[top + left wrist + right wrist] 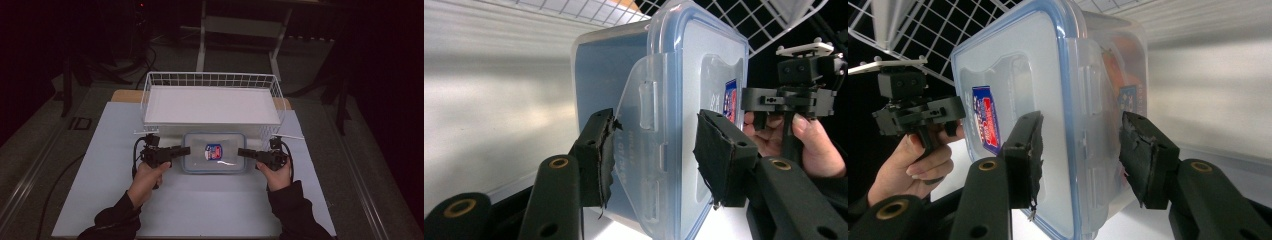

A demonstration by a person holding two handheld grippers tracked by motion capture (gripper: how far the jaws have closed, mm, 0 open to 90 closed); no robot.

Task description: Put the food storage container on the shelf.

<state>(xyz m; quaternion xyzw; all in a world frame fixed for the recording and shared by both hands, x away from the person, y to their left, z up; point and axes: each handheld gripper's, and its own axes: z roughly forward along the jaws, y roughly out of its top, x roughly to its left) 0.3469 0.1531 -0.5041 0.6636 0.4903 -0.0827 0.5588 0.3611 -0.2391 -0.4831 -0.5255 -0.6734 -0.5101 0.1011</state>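
Sitting at centre frame in the high view, the lidded container (214, 152) is lying between the left gripper (184, 150) and right gripper (243, 152), each half-open pair of jaws straddling a side latch without clearly pressing it.

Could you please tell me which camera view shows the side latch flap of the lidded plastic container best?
The left gripper view: the latch flap stands close and sharp between that gripper's fingers. The right gripper view shows the opposite flap, similarly close. The high view shows the container from above, small, flaps indistinct.
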